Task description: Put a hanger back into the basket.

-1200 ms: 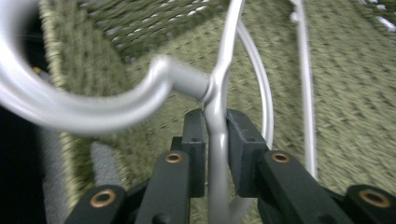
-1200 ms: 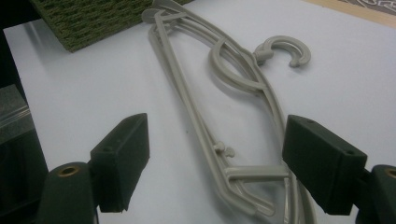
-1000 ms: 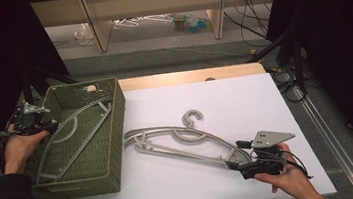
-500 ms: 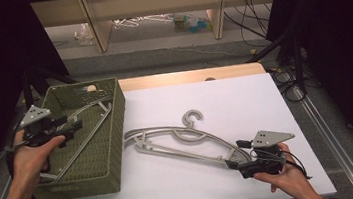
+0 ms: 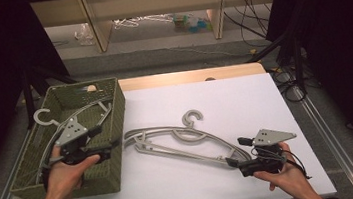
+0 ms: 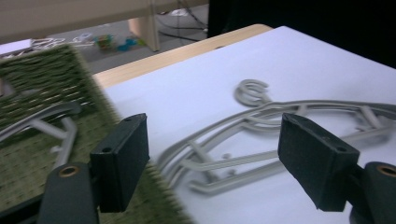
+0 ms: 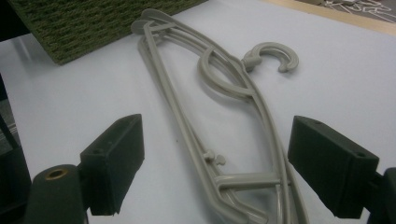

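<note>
Nearest the person, the right gripper (image 5: 236, 162) rests low on the white table (image 5: 275, 98) at the near right, its jaws spread wide and holding nothing, pointed at the near end of the grey hangers (image 5: 179, 139) lying stacked on the tabletop. In the right gripper view those hangers (image 7: 219, 116) stretch away between the jaws, hooks at the far end. To the left, the left gripper (image 5: 111, 144) hovers over the right wall of the green woven basket (image 5: 113, 94); its jaws have just been opening and stand wide with nothing between them. Another grey hanger (image 5: 49, 129) lies inside the basket, its hook over the far left rim.
</note>
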The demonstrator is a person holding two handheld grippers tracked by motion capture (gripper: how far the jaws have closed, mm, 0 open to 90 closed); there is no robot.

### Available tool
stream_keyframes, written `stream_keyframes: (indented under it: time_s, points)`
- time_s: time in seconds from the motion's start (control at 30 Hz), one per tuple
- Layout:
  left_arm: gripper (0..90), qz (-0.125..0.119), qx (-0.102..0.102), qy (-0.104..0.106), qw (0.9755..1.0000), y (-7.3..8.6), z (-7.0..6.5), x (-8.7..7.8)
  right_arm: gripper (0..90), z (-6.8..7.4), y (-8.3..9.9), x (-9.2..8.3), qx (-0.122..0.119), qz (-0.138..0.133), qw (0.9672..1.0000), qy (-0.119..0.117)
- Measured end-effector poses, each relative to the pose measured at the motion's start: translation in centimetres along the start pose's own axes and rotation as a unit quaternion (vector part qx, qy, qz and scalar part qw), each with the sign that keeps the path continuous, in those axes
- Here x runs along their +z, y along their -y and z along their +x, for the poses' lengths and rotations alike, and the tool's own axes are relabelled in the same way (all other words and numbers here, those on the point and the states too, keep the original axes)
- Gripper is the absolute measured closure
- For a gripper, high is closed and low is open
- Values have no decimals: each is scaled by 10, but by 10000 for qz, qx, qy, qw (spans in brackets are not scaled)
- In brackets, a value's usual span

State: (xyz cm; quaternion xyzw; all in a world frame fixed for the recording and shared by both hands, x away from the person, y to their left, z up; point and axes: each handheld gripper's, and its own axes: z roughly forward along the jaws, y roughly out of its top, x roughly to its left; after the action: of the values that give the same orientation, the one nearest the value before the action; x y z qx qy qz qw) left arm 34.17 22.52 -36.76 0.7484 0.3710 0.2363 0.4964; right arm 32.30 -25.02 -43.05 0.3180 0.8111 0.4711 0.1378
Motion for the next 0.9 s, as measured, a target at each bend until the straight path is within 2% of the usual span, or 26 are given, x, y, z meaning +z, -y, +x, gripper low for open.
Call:
stream_keyframes:
  time_s: [0.07, 0.1, 0.13, 0.17, 0.2, 0.23, 0.27, 0.3, 0.43, 0.47, 0.5, 0.6, 0.63, 0.67, 0.7, 0.73, 0.9]
  points:
    - [230, -140, 45, 130, 9998, 0, -11, 1, 194, 0, 0, 0, 2, -39, 10000, 13]
    - [219, -140, 45, 130, 9998, 0, -11, 1, 192, 0, 0, 0, 5, -47, 10000, 19]
    - [219, -252, -5, 220, 9994, 1, -17, 2, 192, 0, 0, 0, 5, -47, 10000, 19]
    - [218, -329, 80, 323, 9989, 2, -29, 4, 188, 0, 0, 0, 39, -61, 10000, 46]
    - [219, -307, 52, 367, 9988, 4, -36, 5, 186, 1, 0, 0, 47, -61, 10000, 45]
    - [218, -307, 52, 367, 9988, 4, -36, 5, 186, 1, 0, 0, 47, -61, 10000, 45]
    - [218, -370, -70, 517, 9980, 8, -47, 8, 181, 2, 1, 1, 35, -61, 10000, -3]
    - [214, -394, 18, 560, 9977, 9, -50, 9, 181, 2, 0, 0, 47, -62, 10000, 20]
    - [208, -381, -91, 727, 9966, 21, -66, 13, 178, 2, 1, 0, 17, -62, 10000, 24]
    - [202, -381, -91, 727, 9966, 21, -66, 13, 178, 2, 1, 0, 17, -62, 10000, 24]
    - [197, -368, -103, 833, 9958, 28, -74, 14, 177, 2, 1, 1, 22, -56, 10000, 32]
    - [190, -414, -52, 849, 9955, 34, -80, 16, 177, 2, 1, 2, 10, -95, 10000, 2]
    - [189, -397, -16, 853, 9956, 41, -88, 19, 212, 3, 1, 2, 22, -9, 10000, 61]
    - [186, -397, -16, 853, 9956, 41, -88, 19, 212, 3, 1, 2, 22, -9, 10000, 61]
    - [186, -356, -12, 916, 9952, 45, -92, 19, 217, 3, 1, 3, 18, 11, 10000, 81]
    - [186, -357, 53, 983, 9945, 51, -95, 21, 213, 2, 1, 5, 27, 33, 10000, -1]
    - [186, -347, 35, 999, 9944, 58, -98, 24, 184, 1, -1, 10, -64, 15, 9999, 83]
